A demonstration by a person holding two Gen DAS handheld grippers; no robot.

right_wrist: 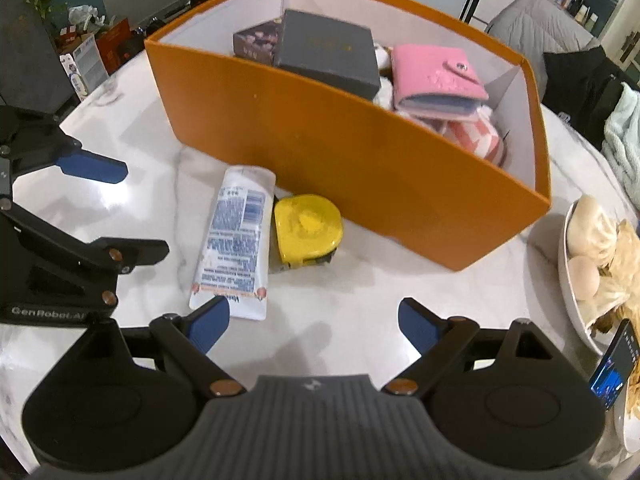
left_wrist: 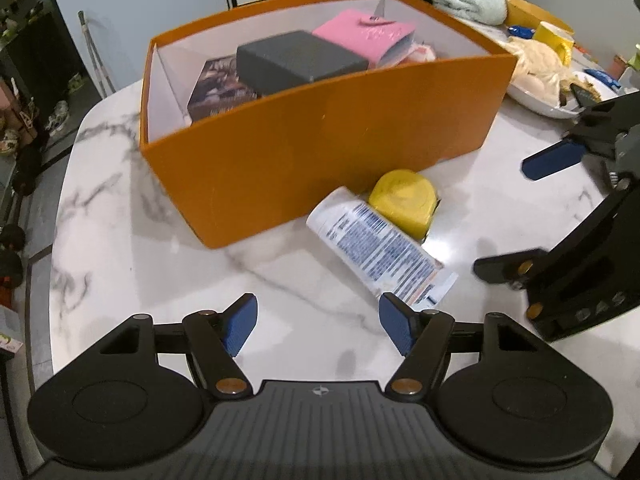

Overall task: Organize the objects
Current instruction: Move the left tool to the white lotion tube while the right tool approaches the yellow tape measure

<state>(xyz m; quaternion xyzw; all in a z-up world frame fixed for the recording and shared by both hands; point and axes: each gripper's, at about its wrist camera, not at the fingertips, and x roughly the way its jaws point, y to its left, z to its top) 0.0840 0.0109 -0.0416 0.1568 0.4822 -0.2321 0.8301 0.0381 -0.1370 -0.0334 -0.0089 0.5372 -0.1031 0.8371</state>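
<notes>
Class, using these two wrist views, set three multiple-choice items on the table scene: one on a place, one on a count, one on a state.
1. Where does the yellow tape measure lie?
A. inside the orange box
B. on the marble table, between the lotion tube and the box
C. in the white bowl

2. How many loose items lie on the table just in front of the orange box?
A. two
B. four
C. none

3. How do the right gripper's jaws stand?
A. shut on the tube
B. shut on nothing
C. open, holding nothing

Answers:
1 B: it rests on the marble table beside the lotion tube, against the box's wall.
2 A: only the tube and the tape measure lie there.
3 C: the blue pads stand wide apart over bare table.
</notes>
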